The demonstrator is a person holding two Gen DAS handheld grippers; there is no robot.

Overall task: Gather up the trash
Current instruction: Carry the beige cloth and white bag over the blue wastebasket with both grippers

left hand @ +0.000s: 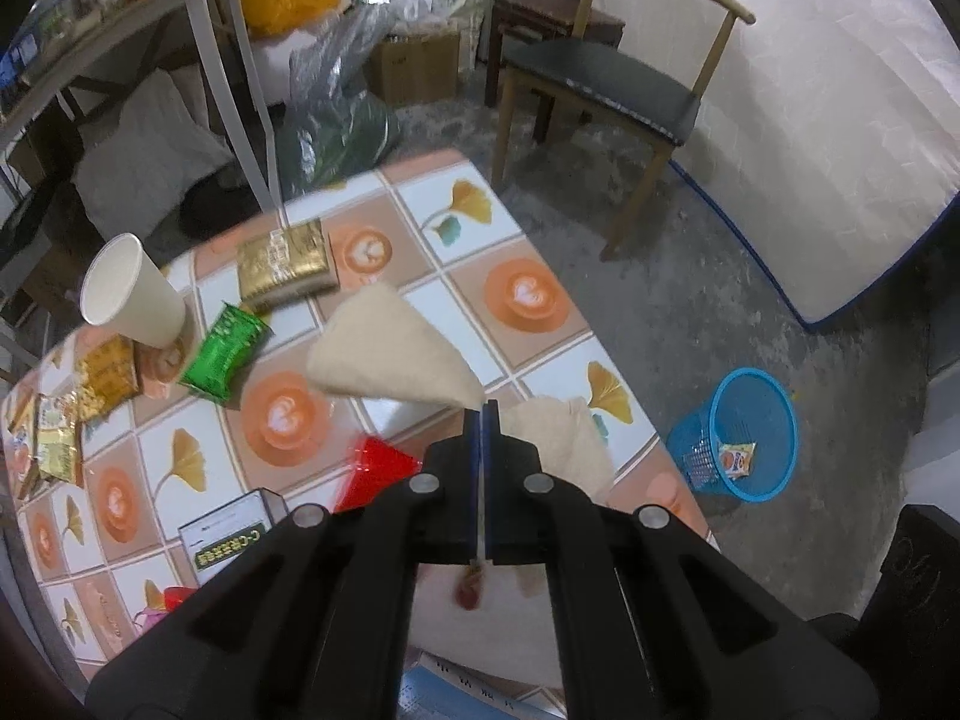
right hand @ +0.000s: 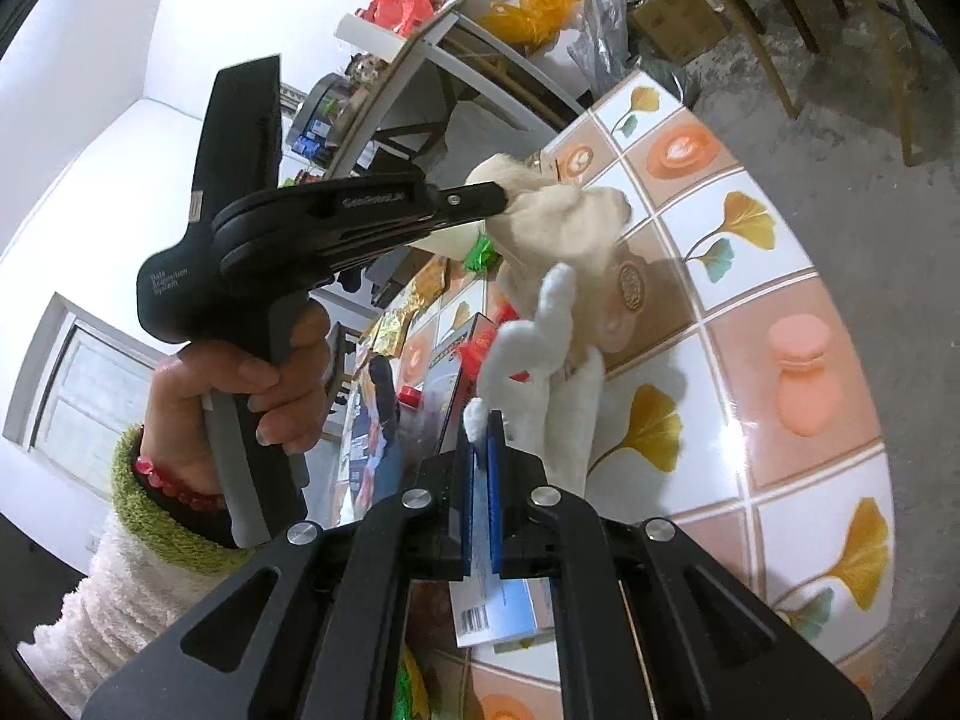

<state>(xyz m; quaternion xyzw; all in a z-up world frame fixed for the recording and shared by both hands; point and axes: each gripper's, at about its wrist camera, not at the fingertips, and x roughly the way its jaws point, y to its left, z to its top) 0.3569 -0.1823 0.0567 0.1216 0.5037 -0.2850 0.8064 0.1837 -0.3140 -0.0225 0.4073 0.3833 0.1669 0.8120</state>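
Observation:
A cream plush toy (left hand: 390, 354) hangs over the tiled table (left hand: 420, 216). My left gripper (left hand: 482, 411) is shut on its ear. The same toy shows in the right wrist view (right hand: 564, 228), with the left gripper (right hand: 507, 195) clamped on its top. My right gripper (right hand: 482, 420) is shut on a white limb of the plush toy (right hand: 540, 348). Trash lies on the table: a white paper cup (left hand: 129, 291), a green wrapper (left hand: 225, 348), gold packets (left hand: 282, 261), a red wrapper (left hand: 372, 471).
A blue mesh trash basket (left hand: 744, 435) stands on the floor right of the table with a wrapper inside. A wooden chair (left hand: 612, 84) and a mattress (left hand: 810, 120) are beyond. Boxes (left hand: 231, 534) and a booklet (right hand: 498, 606) lie near the table's front.

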